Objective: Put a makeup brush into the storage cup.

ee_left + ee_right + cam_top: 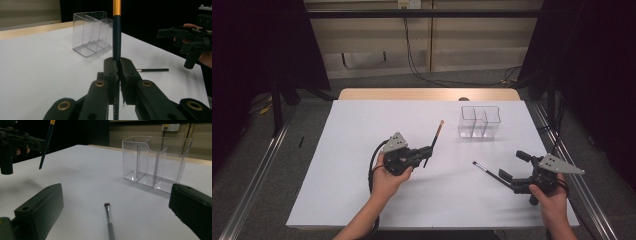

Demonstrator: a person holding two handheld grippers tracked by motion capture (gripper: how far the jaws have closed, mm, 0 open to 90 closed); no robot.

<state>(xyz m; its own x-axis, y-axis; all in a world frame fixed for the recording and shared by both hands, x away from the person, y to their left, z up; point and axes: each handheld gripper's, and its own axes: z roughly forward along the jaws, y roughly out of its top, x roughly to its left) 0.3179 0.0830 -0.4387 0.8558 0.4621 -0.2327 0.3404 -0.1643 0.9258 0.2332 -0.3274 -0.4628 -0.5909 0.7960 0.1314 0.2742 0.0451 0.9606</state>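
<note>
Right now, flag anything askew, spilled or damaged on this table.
Nothing stands out. The clear organizer stands upright and looks empty. One brush lies flat on the white table. The left hand-held gripper holds the other brush.

high view: above the near edge, facing forward and down over the whole table point(362, 200) | left gripper view: low, close, facing the clear organizer point(91, 32) | right gripper view: low, facing the far edge | shared: organizer point(156, 160)
</note>
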